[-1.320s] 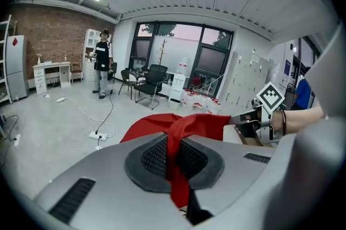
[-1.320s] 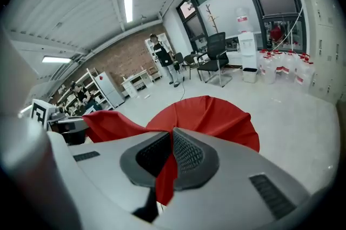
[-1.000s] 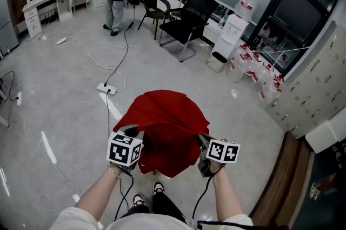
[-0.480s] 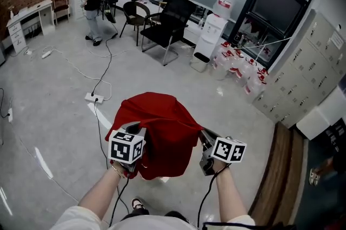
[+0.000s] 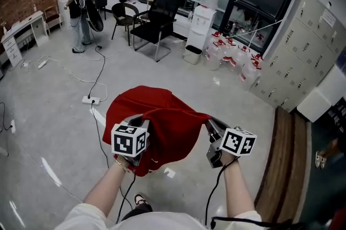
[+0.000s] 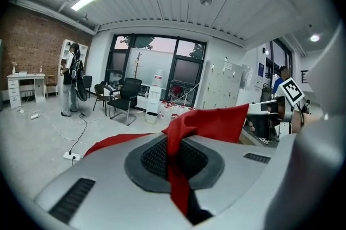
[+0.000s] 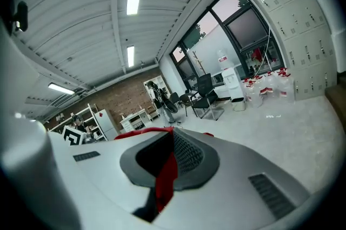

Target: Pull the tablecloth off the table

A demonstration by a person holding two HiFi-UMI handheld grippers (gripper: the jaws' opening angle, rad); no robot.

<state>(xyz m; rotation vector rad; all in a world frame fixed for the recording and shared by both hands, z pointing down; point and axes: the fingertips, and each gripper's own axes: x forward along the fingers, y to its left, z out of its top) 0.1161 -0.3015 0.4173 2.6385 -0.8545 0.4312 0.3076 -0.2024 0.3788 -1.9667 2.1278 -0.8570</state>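
Tablecloth, red, hangs bunched above the floor between left claw and right claw, each clamped on an edge. I see no bench. My judgement: hold both grips firm, pull evenly.
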